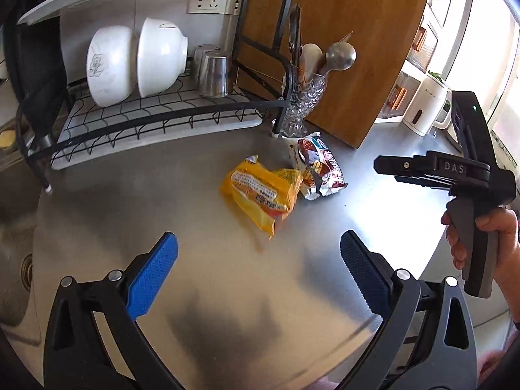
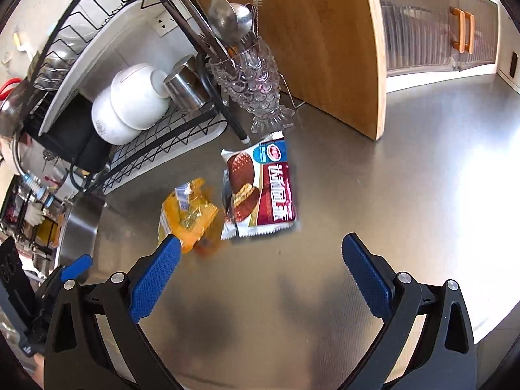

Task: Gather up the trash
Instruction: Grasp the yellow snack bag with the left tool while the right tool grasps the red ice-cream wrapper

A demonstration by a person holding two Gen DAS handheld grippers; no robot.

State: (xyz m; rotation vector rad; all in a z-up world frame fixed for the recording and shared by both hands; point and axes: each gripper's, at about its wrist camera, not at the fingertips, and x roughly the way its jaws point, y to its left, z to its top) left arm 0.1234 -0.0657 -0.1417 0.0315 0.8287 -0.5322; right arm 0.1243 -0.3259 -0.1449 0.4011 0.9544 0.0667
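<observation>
Two empty snack wrappers lie side by side on the steel counter (image 1: 201, 276). The yellow wrapper (image 1: 260, 191) is on the left and the brown-red wrapper (image 1: 320, 167) is to its right. Both also show in the right wrist view, the yellow wrapper (image 2: 188, 217) and the brown-red wrapper (image 2: 263, 188). My left gripper (image 1: 258, 253) is open and empty, just short of the yellow wrapper. My right gripper (image 2: 260, 256) is open and empty, just short of the brown-red wrapper. The right gripper also shows from the side in the left wrist view, at the right.
A black dish rack (image 1: 156, 120) with white bowls (image 1: 136, 61) and steel cups stands behind the wrappers. A glass utensil holder (image 2: 256, 87) and a wooden cutting board (image 2: 312, 42) stand just beyond them. A sink (image 1: 16, 260) lies left. A white kettle (image 1: 425, 107) stands far right.
</observation>
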